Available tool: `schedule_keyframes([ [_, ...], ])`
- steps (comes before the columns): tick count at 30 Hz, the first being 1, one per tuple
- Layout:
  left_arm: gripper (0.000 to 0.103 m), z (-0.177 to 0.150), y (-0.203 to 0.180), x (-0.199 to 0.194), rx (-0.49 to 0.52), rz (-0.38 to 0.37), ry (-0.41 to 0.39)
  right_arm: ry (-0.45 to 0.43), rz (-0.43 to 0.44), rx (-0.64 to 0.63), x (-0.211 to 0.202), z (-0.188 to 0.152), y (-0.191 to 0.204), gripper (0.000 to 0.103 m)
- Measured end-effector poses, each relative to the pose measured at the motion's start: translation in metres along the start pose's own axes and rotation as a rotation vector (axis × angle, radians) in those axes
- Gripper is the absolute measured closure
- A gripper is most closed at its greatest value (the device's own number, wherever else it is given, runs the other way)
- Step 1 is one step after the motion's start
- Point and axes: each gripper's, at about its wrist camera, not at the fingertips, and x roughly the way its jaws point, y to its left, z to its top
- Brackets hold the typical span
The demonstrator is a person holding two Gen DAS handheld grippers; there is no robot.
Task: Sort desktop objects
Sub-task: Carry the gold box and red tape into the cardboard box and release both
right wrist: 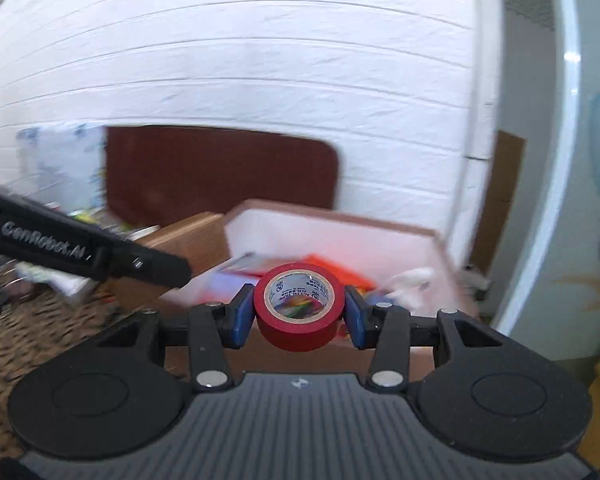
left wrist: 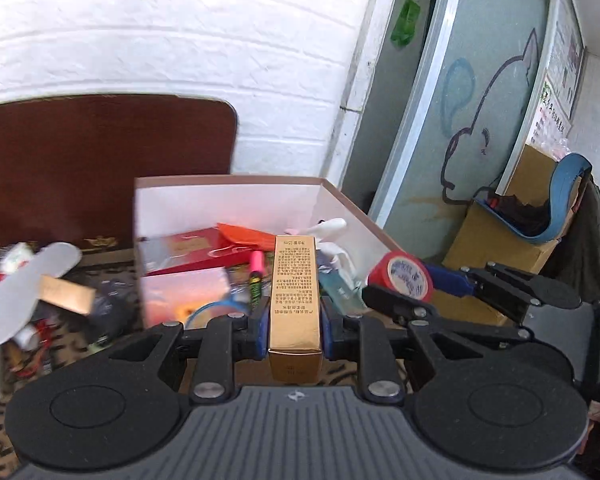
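My left gripper (left wrist: 295, 330) is shut on a tall gold box (left wrist: 295, 300) with printed text, held above the near edge of an open white cardboard box (left wrist: 228, 196). My right gripper (right wrist: 299, 312) is shut on a red tape roll (right wrist: 299, 312), held over the near side of the same box (right wrist: 340, 228). In the left wrist view the red tape roll (left wrist: 401, 276) and the right gripper's fingers (left wrist: 396, 304) show at the right, just beside the box's right wall. The box holds red and orange cards, a pink marker (left wrist: 255, 276), a small bottle and white items.
A dark red board (left wrist: 100, 160) leans on the white brick wall behind the box. Left of the box lie a grey insole (left wrist: 24, 292), a small gold box (left wrist: 66, 294) and clutter on a patterned cloth. A brown carton (left wrist: 500, 248) stands at right.
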Motion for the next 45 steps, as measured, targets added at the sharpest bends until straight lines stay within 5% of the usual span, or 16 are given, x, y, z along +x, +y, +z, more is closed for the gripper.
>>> schedule_keyframes([
  [9,0.079,0.034,0.007,0.092,-0.062,-0.005,0.084,0.103,-0.038,-0.104,0.087,0.01,-0.052,0.058],
  [16,0.079,0.066,0.016,0.149,-0.083,0.016,0.088,0.163,0.052,-0.302,0.156,0.025,-0.069,0.058],
  [21,0.078,0.078,0.019,0.189,-0.07,0.036,0.089,0.221,0.039,-0.339,0.199,0.031,-0.08,0.058],
  [22,0.076,0.079,0.022,0.194,-0.071,0.036,0.074,0.255,0.031,-0.349,0.207,0.03,-0.081,0.057],
  [23,0.056,0.08,0.024,0.196,-0.078,0.029,0.064,0.298,0.022,-0.348,0.213,0.029,-0.082,0.058],
  [24,0.026,0.08,0.027,0.198,-0.109,0.023,0.077,0.304,0.016,-0.351,0.215,0.028,-0.084,0.054],
  [26,0.012,0.078,0.034,0.192,-0.146,0.02,0.054,0.269,-0.013,-0.345,0.209,0.027,-0.086,0.042],
  [31,0.01,0.069,0.034,0.174,-0.121,0.031,0.031,0.215,-0.066,-0.327,0.184,0.025,-0.085,0.02],
  [45,0.003,0.034,0.01,0.092,-0.073,0.076,0.002,0.197,-0.067,-0.162,0.086,0.019,-0.051,0.011],
])
